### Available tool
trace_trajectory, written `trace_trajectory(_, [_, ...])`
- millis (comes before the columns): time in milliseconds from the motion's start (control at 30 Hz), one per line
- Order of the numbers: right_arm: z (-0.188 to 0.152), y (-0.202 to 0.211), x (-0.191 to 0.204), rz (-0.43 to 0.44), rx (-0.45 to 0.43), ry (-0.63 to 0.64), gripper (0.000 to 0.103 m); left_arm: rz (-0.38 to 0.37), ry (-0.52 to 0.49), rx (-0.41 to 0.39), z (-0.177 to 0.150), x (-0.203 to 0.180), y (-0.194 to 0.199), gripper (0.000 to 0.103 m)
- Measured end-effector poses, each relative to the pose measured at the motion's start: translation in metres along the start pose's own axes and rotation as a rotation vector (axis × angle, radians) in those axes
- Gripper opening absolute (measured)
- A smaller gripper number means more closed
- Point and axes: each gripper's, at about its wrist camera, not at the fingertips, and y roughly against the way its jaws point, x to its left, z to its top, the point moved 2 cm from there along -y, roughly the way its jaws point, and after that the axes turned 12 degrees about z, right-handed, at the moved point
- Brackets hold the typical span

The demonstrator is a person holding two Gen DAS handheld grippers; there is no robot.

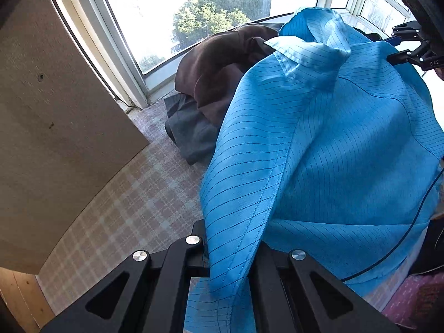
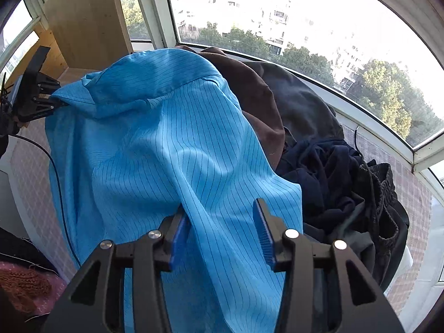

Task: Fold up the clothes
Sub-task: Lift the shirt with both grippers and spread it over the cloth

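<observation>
Through the left wrist camera I see my left gripper (image 1: pixel 230 252) clenched on an edge of the blue shirt (image 1: pixel 319 144), which hangs lifted before the dark pile (image 1: pixel 222 77) by the window (image 1: pixel 194 8). From the right wrist, my right gripper (image 2: pixel 222 233) stands released, fabric draped between its pads (image 2: pixel 263 230) but not pinched. I judge we're mid-spreading; next, the right should clamp its edge.

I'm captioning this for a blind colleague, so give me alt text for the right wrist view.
A blue pinstriped garment drapes between the open blue-padded fingers of the right gripper; the left gripper pinches its far corner. Behind lies a heap of dark clothes by a sunny window.
</observation>
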Motion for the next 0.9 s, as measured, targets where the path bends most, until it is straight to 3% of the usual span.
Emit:
trace_trajectory(167, [0.024,-0.036,0.01,-0.011,0.059,0.082,0.045,0.031,0.014,-0.001,-0.002,0.001,-0.001,0.0])
trace_trajectory(233, [0.027,-0.043,0.007,0.016,0.062,0.06,0.029,0.038,0.033,-0.028,-0.005,0.006,0.007,0.0])
trace_trajectory(267, [0.026,-0.038,0.01,-0.006,0.044,0.081,0.005,0.04,0.047,-0.043,-0.006,0.009,0.013,0.0])
trace_trajectory(333, [0.023,-0.027,0.016,-0.052,0.006,0.126,0.004,0.048,0.083,-0.078,-0.009,0.017,0.03,0.0])
trace_trajectory(433, [0.014,0.014,0.029,-0.104,-0.085,0.154,0.003,0.094,0.115,-0.162,-0.012,0.026,0.075,0.0])
trace_trajectory(667, [0.004,0.176,0.096,-0.281,-0.436,0.225,0.002,0.314,0.118,-0.431,-0.022,0.04,0.256,0.0])
trace_trajectory(700, [0.004,0.201,0.108,-0.304,-0.49,0.233,0.001,0.313,0.121,-0.454,-0.025,0.039,0.279,0.0])
trace_trajectory(767, [0.0,0.246,0.129,-0.243,-0.559,0.244,0.001,0.309,0.126,-0.5,-0.03,0.037,0.324,0.0])
trace_trajectory(867, [-0.008,0.298,0.156,-0.145,-0.631,0.244,0.003,0.372,0.075,-0.494,-0.044,0.016,0.346,0.0])
trace_trajectory(900, [-0.012,0.295,0.159,-0.121,-0.62,0.219,0.013,0.366,0.066,-0.479,-0.053,0.009,0.341,0.0])
